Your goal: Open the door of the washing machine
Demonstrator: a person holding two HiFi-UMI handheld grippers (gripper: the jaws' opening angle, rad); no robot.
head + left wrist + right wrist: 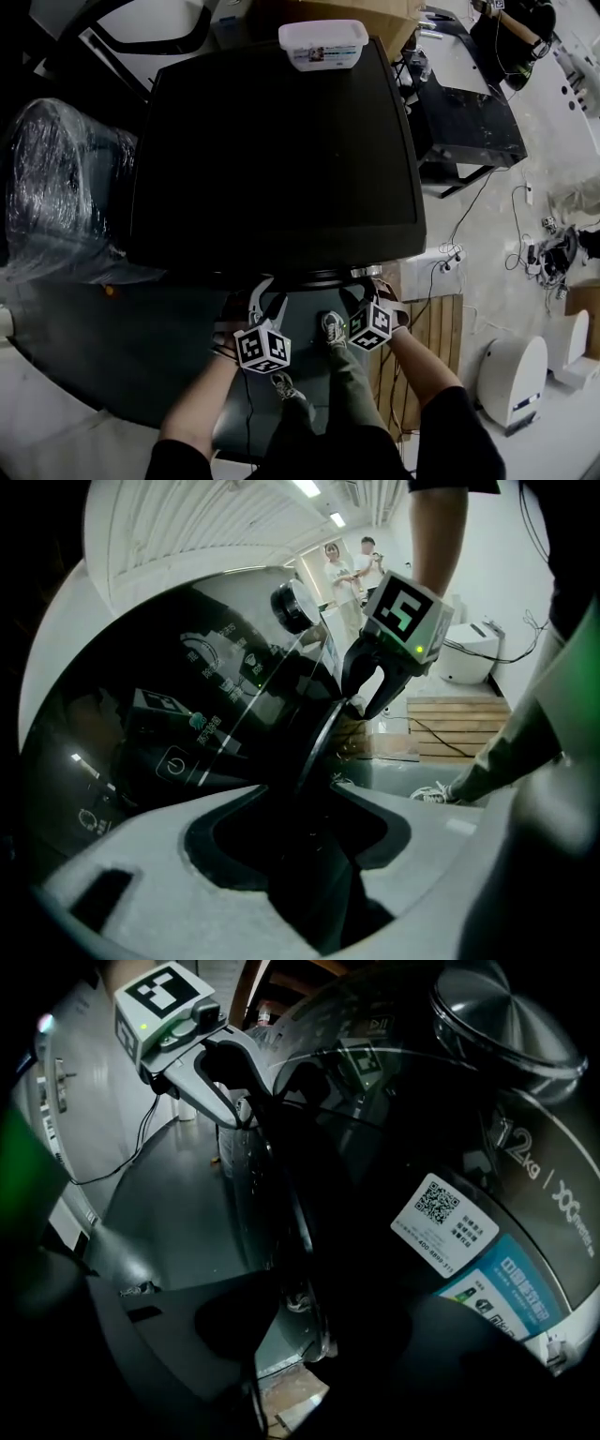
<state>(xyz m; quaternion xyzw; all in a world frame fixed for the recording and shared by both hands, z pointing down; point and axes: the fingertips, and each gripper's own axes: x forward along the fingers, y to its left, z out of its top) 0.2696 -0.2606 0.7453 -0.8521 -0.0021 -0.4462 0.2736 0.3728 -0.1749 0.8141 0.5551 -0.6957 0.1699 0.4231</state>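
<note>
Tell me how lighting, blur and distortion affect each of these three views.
Head view: the top of the washing machine is underexposed to near flat black, while the floor at right is bright. Left gripper view: the wide-angle lens bows the control panel, and the left claw in the foreground is soft. Right gripper view: mostly dark; only the QR sticker reads crisply.
</note>
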